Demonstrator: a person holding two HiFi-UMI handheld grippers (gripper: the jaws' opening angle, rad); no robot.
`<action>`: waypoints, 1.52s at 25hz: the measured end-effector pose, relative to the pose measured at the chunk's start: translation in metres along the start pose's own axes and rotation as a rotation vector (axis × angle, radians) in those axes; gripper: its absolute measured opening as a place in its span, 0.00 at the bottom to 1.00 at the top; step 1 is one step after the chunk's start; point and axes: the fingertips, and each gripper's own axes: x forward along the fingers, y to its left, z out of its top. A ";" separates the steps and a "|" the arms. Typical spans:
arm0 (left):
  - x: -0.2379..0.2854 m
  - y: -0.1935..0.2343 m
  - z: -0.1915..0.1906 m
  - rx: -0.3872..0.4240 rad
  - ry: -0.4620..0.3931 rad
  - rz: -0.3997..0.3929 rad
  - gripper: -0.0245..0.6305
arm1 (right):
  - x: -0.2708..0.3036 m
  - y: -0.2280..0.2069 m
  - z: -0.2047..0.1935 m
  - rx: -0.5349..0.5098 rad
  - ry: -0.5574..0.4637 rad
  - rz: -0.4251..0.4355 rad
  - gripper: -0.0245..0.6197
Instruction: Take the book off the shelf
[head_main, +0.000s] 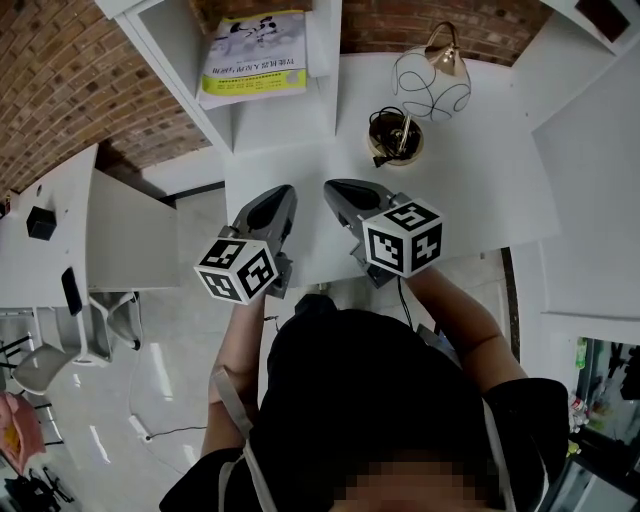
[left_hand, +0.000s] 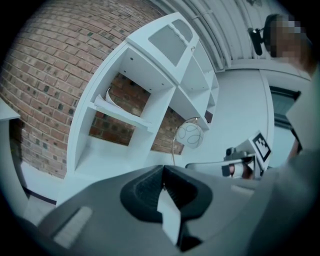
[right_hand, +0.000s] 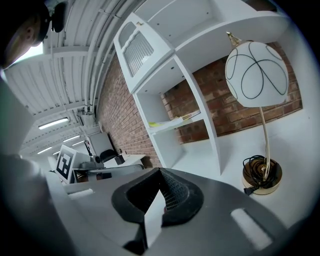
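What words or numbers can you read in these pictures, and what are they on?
Book on the shelf: there is print on its yellow-green cover, but it is too small and blurred to read.
Left cube and right cube: black-and-white square patterns only, no letters or numbers.
Lamp: curly lines only, no words.
Nothing else carries writing that can be read.

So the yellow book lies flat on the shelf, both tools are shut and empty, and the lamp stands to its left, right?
Not quite: the head view shows the lamp to the right of the yellow book, beyond the shelf wall. The rest holds: the book lies flat, the left tool and right tool are shut and empty.
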 end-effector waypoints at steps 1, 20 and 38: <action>0.001 0.004 0.002 -0.002 0.001 0.000 0.05 | 0.003 -0.001 0.003 0.000 0.000 -0.002 0.04; 0.029 0.058 0.046 0.009 -0.020 -0.036 0.05 | 0.055 -0.029 0.043 0.007 -0.028 -0.103 0.04; 0.051 0.085 0.076 0.036 -0.029 -0.073 0.05 | 0.089 -0.049 0.077 0.022 -0.073 -0.195 0.04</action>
